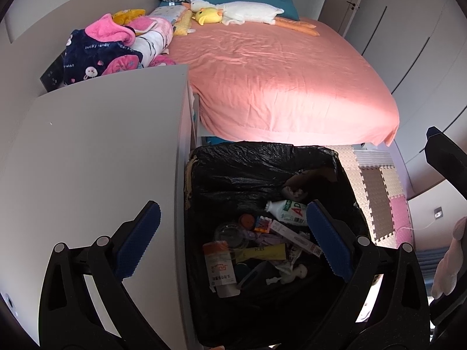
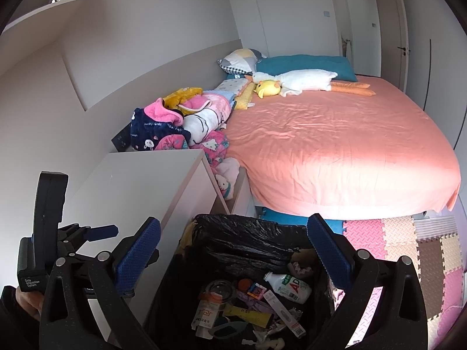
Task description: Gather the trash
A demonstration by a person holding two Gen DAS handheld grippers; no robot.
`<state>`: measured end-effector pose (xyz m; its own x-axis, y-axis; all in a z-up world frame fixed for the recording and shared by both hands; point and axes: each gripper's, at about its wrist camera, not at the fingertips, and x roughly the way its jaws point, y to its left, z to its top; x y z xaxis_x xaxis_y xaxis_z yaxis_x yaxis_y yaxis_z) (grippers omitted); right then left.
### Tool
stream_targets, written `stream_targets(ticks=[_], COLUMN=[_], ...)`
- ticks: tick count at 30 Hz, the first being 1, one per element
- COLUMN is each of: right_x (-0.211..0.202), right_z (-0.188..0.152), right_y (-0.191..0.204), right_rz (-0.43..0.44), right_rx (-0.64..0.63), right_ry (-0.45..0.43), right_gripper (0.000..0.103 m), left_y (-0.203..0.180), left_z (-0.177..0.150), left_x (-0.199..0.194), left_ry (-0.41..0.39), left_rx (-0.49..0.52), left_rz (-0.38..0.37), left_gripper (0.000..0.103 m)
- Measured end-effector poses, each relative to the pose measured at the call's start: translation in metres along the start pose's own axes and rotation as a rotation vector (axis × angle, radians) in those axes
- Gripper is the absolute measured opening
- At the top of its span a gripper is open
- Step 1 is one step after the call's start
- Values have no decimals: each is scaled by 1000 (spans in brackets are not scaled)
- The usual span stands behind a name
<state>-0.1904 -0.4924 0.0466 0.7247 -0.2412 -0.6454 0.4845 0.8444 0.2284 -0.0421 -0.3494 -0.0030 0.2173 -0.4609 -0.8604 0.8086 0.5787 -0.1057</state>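
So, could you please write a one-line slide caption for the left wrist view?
Open left gripper poised over a black-lined trash bin of discarded packaging beside a white cabinet and pink bed.

Home bedroom, likely w/ a kid using it. Big bed point(image 2: 335, 151) w/ salmon-pink sheet takes up most of the room; teal pillow point(image 2: 306, 62) and patchwork pillow point(image 2: 242, 57) at the head. Plush white goose point(image 2: 303, 80) and yellow duck toy point(image 2: 267, 87) lie on the sheet. Heap of cartoon-print fleece blankets point(image 2: 181, 122) piled btwn bed and wall. White bedside cabinet point(image 2: 140, 192) next to the bed. Foam puzzle mats point(image 2: 408, 242) in pink, cream, brown cover the floor. Bin w/ black liner point(image 2: 242, 239) holds household trash: bottle, wrappers, packets. White wardrobe doors point(image 1: 408, 43) and a room door w/ handle point(image 2: 404, 49) on the far side.
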Motion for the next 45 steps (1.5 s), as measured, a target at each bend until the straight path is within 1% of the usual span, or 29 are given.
stream_targets(ticks=[12,18,27,31,34,37,45], right_x=[-2,-3,-6,-8,-9,-10,-12], right_z=[-2,-4,-6,-7,-8,-9,-11], right_y=[0,0,0,-1,-1,-2,-3], right_rz=[-1,1,3,2,2,3,4], right_rx=[-1,-2,-8,-7,-10,-9,-9], right_ry=[-1,0,5,6,7,8,8], right_gripper=[100,100,100,100,100,100,100], left_y=[0,-3,4,6,5,3,3], left_z=[-3,-7,-9,-10,-11,-13,-16], left_x=[1,1,0,2,3,2,-1], left_ry=[11,19,13,26,29,28,3], left_rx=[-9,25,-19,-49,-41,-38,-43], left_rz=[-13,17,-17,-27,-17,-24,-22], left_gripper=[97,97,97,97,97,97,97])
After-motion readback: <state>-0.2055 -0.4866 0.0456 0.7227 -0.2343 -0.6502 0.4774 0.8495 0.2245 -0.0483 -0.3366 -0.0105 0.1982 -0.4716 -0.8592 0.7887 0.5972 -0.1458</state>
